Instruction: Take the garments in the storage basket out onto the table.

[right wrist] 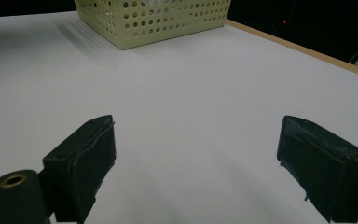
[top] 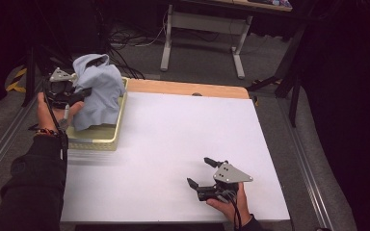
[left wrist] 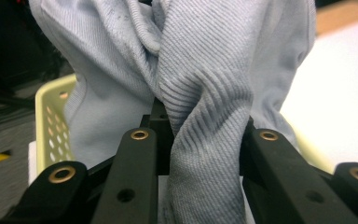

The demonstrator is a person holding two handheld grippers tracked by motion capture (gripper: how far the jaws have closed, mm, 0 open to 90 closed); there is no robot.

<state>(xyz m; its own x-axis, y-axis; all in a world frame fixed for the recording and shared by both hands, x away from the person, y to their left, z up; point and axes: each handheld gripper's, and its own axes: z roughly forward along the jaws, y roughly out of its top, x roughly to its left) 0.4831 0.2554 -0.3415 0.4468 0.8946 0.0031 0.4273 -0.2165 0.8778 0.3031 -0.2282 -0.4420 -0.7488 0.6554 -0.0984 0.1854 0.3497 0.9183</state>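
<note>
The left gripper (left wrist: 200, 140) pinches the blue garment (top: 96, 91) above the basket (top: 103, 139) at the table's far-left corner; its hem, probably still inside, could snag and tip it. The right gripper (top: 207, 173) is spread.

Black claws (top: 201, 172) with brass rivets, grey three-cornered plates, dark sleeves (top: 31, 190)

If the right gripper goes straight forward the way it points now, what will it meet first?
Probably the perforated yellow basket. The open right gripper faces it across bare white table, with nothing between. Depth is hard to judge, and it may pass the basket's near corner.
</note>
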